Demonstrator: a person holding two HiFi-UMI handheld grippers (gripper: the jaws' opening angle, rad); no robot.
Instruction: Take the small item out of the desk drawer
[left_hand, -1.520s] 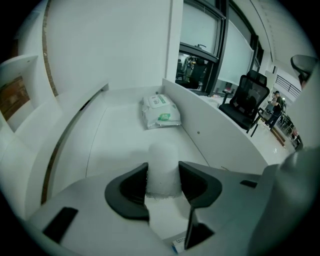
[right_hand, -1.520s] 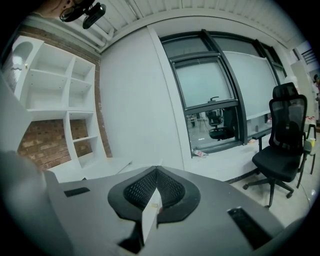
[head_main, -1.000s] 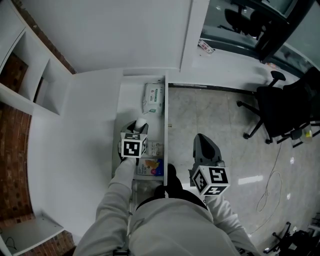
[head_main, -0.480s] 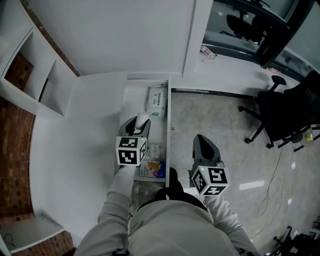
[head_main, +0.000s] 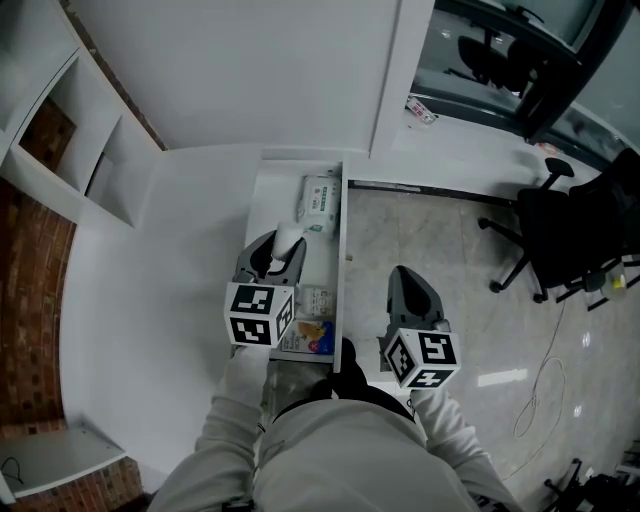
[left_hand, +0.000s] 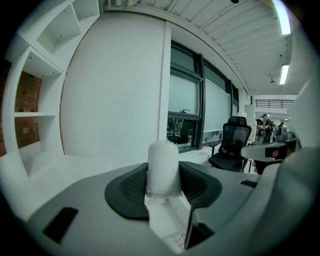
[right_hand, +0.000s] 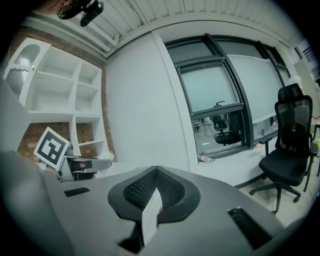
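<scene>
Slippage risk: left gripper (head_main: 284, 248) pinches the white item (left_hand: 163, 167) by its lower end above the drawer (head_main: 341, 230); right gripper (head_main: 402, 275) closed, idle.

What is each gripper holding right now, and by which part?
Left gripper clamps a small white cylinder by its lower sides; right gripper is shut, empty.

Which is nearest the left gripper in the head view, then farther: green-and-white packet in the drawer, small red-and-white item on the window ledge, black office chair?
1. Green-and-white packet, in the drawer just ahead of the left gripper.
2. Small red-and-white item, window ledge, ahead-right.
3. Black office chair, floor, far right.
</scene>
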